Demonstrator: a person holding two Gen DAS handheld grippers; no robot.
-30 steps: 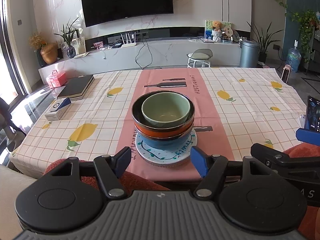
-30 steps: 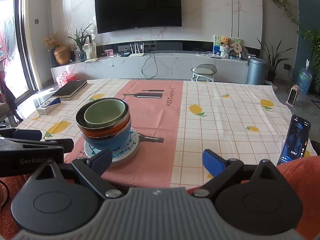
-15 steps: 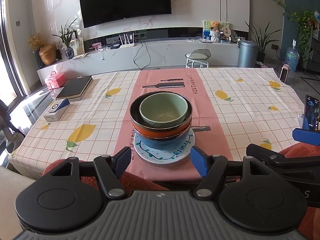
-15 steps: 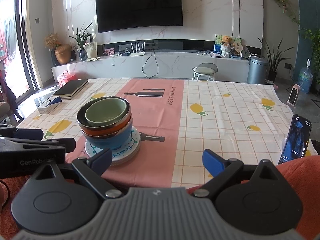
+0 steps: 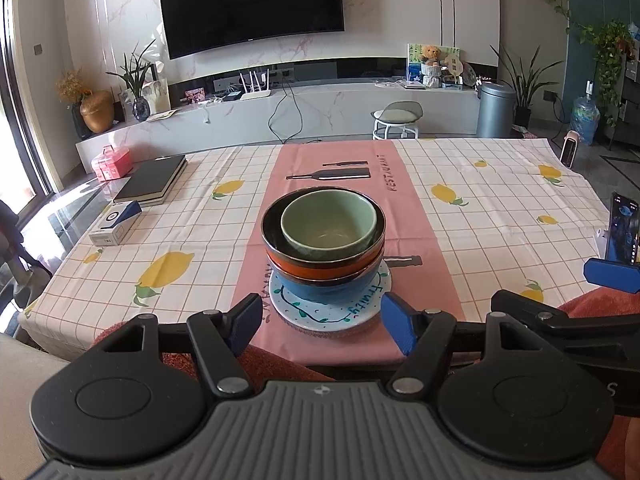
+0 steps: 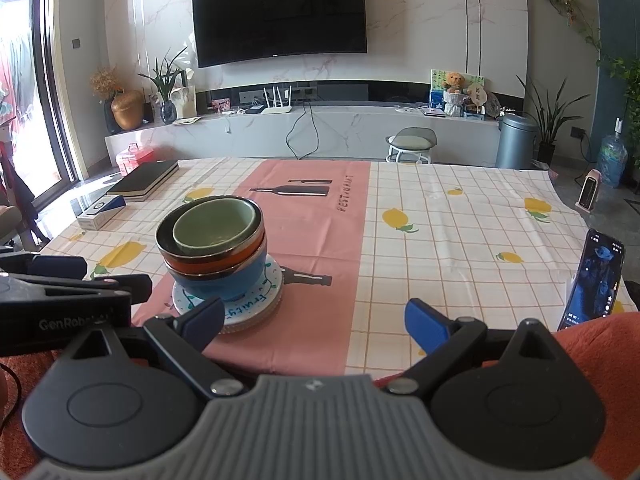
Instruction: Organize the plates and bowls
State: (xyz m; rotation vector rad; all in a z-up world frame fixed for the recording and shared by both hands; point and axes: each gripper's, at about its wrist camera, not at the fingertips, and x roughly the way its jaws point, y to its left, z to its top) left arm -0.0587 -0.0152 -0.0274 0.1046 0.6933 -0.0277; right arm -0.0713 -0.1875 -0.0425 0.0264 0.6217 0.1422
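Both grippers point(image 5: 322, 320) point(image 6: 314, 318) gape before upright bowl stack point(image 5: 324, 240).

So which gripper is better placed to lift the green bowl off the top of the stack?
Probably the left. The left gripper is open and lined up with the stack, the green bowl centred between its fingers. The right gripper, also open, has the stack off to its left side.

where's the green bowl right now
The green bowl sits centre in the left wrist view, nested atop the orange bowl, blue bowl and plate.
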